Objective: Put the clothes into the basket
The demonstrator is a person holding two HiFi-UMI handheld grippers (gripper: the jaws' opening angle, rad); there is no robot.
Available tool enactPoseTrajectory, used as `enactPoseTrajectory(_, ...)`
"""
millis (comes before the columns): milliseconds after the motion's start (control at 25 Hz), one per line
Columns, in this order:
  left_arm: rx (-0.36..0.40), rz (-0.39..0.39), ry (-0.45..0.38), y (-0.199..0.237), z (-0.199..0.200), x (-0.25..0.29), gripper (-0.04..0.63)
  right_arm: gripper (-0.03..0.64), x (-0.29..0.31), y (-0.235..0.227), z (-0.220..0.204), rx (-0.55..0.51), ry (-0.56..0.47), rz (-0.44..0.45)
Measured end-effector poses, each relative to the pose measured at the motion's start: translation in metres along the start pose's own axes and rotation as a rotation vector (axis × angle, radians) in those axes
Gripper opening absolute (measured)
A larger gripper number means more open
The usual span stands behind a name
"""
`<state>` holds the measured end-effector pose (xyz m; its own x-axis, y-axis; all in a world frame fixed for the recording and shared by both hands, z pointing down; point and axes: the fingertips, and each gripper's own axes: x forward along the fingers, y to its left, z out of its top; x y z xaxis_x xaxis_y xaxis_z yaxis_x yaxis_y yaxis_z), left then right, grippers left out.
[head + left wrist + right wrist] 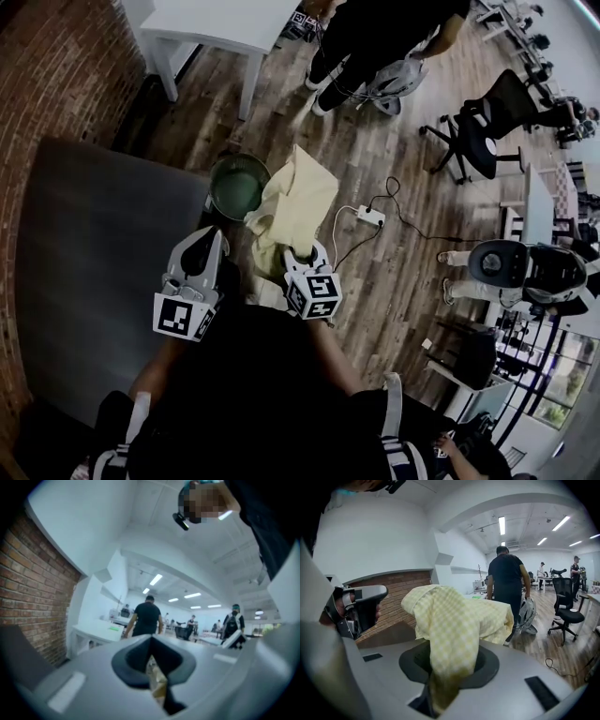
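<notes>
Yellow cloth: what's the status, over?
Right tongs gripping yellow cloth, held up. Left tongs shut, off the cloth. Green basket on floor beyond, cloth not in.

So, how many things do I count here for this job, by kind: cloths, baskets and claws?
Yellow checked cloth: 1
Green basket: 1
Claws: 2, the left claw and the right claw, which holds the cloth
Total: 4
</notes>
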<state>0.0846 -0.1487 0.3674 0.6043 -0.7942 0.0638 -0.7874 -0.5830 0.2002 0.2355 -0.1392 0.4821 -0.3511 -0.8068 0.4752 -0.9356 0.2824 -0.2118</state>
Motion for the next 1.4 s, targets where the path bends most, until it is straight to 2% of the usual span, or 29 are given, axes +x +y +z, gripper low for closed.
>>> enactPoseTrajectory(640, -0.043, -0.023, 0.022, 0.105, -0.003, 0.036, 0.003, 0.1, 0.089, 0.029, 0.027, -0.01, 0.059, -0.028)
enactPoseTrajectory(1040, -0.081, -0.016, 0.038, 0.122, -0.011, 0.06, 0.003, 0.1, 0.114, 0.02, 0.019, -0.008, 0.136, -0.017)
enactPoseTrajectory(1400, -0.056, 0.073, 0.054, 0.123, -0.009, 0.1, 0.003, 0.1, 0.144, -0.013, 0.03, -0.006, 0.16, 0.067)
